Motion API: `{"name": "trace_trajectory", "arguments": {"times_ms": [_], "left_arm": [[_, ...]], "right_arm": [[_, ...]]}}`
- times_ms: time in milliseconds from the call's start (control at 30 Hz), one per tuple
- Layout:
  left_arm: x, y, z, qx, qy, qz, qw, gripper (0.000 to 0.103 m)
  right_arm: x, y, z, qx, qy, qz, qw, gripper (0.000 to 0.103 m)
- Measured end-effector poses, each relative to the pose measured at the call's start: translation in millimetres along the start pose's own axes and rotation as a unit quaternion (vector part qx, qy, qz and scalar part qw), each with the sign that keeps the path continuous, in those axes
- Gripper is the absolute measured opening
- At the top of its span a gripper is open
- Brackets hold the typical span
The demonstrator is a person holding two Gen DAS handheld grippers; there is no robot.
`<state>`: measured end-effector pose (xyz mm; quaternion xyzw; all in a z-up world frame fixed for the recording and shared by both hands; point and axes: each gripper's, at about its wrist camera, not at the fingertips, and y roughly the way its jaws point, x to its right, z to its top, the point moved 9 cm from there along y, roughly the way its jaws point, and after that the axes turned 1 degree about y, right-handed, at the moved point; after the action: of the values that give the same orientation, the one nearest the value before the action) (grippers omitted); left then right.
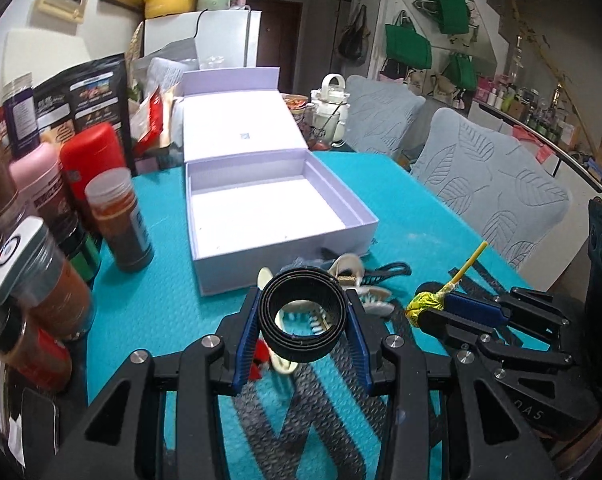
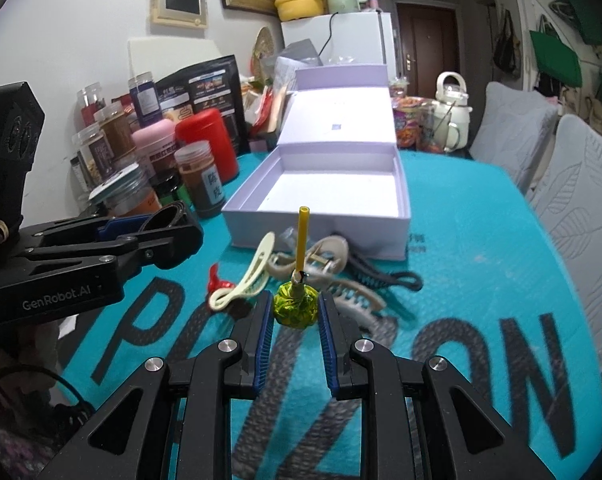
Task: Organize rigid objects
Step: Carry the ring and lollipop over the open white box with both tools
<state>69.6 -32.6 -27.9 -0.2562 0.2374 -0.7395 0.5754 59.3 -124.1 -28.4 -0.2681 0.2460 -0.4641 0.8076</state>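
The coiled black belt (image 1: 303, 314) sits clamped between the blue pads of the left gripper (image 1: 303, 320), held above the teal mat (image 1: 161, 300) at 6 o'clock from the open lavender box (image 1: 281, 216). The lollipop (image 2: 295, 304), in a yellow-green wrapper with its yellow stick upright, is pinched between the pads of the right gripper (image 2: 295, 312), also at 6 o'clock from the box in the right wrist view. Between both grippers and the near box wall lies a loose pile: a cream hair clip (image 2: 245, 276), a beige claw clip (image 2: 357, 300), a black claw clip (image 2: 385, 276) and a small red piece (image 2: 215, 276), none of them yet boxed. Risk, as judged: the belt is gripped across its coil only, so any easing of the pads could let it spring open or slip out; the rounded lollipop head could roll from its pinch if tilted. The two grippers stand near each other and could collide if both travel to the box together. At 9 o'clock a crowded rank of spice jars (image 1: 119, 220) stands just beside the box's left wall, leaving little margin there. The box interior appears empty, and the mat at 3 o'clock is open up to the table edge by the chairs (image 1: 489, 196).
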Motion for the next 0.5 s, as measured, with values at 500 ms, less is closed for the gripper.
{"name": "trace_trajectory", "arguments": {"times_ms": [500], "left_arm": [[6.9,2.4,57.8,0.034,0.027,0.004,0.999,0.04]], "right_arm": [[13.9,0.2,54.2,0.025,-0.016,0.002,1.0,0.022]]}}
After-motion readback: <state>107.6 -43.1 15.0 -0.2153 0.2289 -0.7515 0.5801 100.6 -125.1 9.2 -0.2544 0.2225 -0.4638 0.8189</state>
